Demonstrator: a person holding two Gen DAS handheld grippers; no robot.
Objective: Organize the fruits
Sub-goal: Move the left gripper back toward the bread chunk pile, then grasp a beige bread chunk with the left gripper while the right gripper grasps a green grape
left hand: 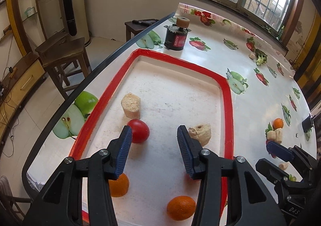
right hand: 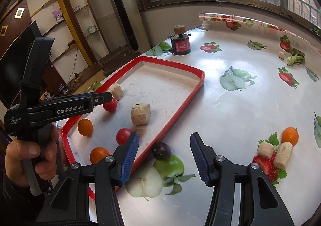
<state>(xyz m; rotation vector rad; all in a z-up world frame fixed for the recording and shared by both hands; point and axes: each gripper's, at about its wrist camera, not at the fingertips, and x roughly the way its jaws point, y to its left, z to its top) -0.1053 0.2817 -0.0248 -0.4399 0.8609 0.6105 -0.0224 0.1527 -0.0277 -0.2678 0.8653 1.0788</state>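
The red-rimmed tray lies on my worktop, and most of the fruit is already in it. Two red tomatoes sit inside: one just ahead of my left tool's near finger, beside a pale chunk of dried bread-like stuff, and another nearer the tray's front edge, seen from my right wrist. Two oranges are in there too, one partly behind my left tool's finger and one close to the front of the tray. A second pale chunk rests in the middle of the tray, close to my left tool's other finger.

Outside the tray, a dark round fruit sits on the worktop touching the tray's long red rim. Well off to the right, a third orange lies on the worktop against two more pale chunks.

My left tool hangs over the tray with its jaws partly apart and nothing between them. My right tool is over the worktop just beside the tray, jaws likewise partly apart and empty; the dark fruit shows in the gap beyond them, not gripped. From the right wrist I see my left hand wrapped round the left tool's handle.

Farther back on the worktop stands a small black motor with a tan roller on top, and a bit of green vegetable lies near the far edge. A wooden stool stands on the floor beside the worktop.
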